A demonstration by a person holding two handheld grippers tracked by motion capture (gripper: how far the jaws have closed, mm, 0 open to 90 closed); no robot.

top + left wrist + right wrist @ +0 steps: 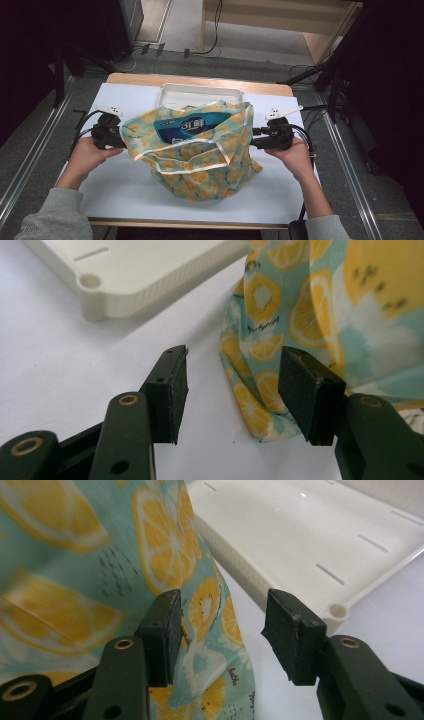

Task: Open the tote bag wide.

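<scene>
A teal cloth bag with a yellow lemon print (200,160) lies on the white table top (125,190), its mouth turned up. A blue packet with white lettering (192,127) sits inside it. My left gripper (122,137) is at the bag's left edge. In the left gripper view its jaws (232,385) stand open, and a fold of the bag (260,390) lies between them near the right pad. My right gripper (254,138) is at the bag's right edge. There the jaws (222,630) are open too, with the bag's cloth (205,605) beside the left pad.
A shallow white plastic tray (200,90) stands behind the bag at the table's far edge, close to both grippers (150,265) (310,535). Cables trail from each gripper off the table's sides. Dark stands and floor cables surround the table.
</scene>
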